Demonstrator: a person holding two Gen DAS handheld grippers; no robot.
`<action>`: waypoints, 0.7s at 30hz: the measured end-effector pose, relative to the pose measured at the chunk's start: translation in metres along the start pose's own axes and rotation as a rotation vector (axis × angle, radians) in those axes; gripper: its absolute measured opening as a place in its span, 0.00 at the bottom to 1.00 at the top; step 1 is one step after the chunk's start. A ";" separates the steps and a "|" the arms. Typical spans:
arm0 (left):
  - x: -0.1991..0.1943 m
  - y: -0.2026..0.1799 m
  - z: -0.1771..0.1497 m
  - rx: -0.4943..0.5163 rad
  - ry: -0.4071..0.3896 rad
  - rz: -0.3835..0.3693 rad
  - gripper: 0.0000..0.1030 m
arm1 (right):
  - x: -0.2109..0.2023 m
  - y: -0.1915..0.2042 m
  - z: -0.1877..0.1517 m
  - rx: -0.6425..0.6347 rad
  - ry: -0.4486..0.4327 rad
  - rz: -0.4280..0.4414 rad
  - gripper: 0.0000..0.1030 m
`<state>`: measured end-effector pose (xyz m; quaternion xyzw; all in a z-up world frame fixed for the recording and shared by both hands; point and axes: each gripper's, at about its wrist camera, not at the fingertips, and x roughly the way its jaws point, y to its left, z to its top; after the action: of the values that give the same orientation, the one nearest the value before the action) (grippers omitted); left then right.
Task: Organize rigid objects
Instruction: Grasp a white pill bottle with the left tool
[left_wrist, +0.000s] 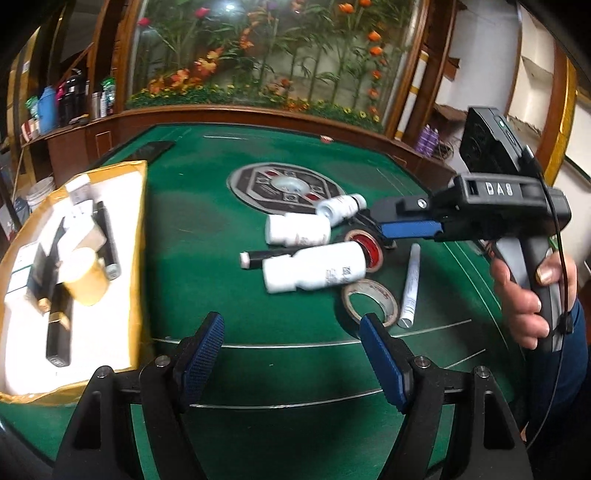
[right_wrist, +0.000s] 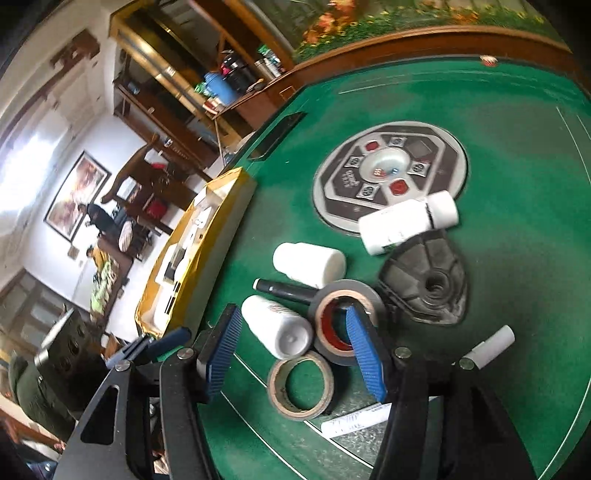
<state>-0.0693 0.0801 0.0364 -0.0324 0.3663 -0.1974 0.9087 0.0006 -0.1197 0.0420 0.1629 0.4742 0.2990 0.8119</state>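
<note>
The loose things lie in a cluster near the middle of the green counter (left_wrist: 207, 206), just in front of its round centre panel (right_wrist: 391, 170), while the yellow-walled box (left_wrist: 142, 236) at the counter's left edge already holds several items. Counted on the felt: three white bottles (right_wrist: 277, 328), all on their sides; three tape rolls, namely a tan roll (right_wrist: 301, 386), a grey roll (right_wrist: 347, 295) and a red-cored roll (right_wrist: 332, 328) that seems to sit inside the grey one; one black pen-like stick (right_wrist: 284, 290); one white tube (left_wrist: 412, 286); and one dark plastic piece (right_wrist: 424, 280). The bottles look light, stiff and smooth, likely to roll, so a pinch across the body should be safest; the tapes are rigid rings, best taken across the wall; the stick and tube are thin and need a squeeze across the shaft. The left hand-held gripper (left_wrist: 291, 332) hangs over bare felt at the near edge with its jaws well apart and nothing between them. The right hand-held gripper (right_wrist: 291, 350) is low over the cluster, its jaws parted and not pressing; one bottle and the tan roll lie between them, and one finger (right_wrist: 364, 350) reaches into the tape rings.
</note>
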 end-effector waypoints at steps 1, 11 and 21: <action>0.003 -0.003 0.002 0.014 0.006 0.003 0.77 | -0.001 -0.001 0.000 0.010 0.003 0.004 0.57; 0.044 -0.025 0.039 0.246 0.055 0.014 0.77 | -0.014 -0.014 0.001 0.088 -0.033 0.040 0.57; 0.061 -0.045 0.033 0.376 0.102 0.021 0.60 | -0.018 -0.026 0.003 0.139 -0.047 0.039 0.57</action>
<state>-0.0228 0.0124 0.0299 0.1517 0.3688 -0.2543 0.8811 0.0053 -0.1513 0.0419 0.2352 0.4715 0.2771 0.8035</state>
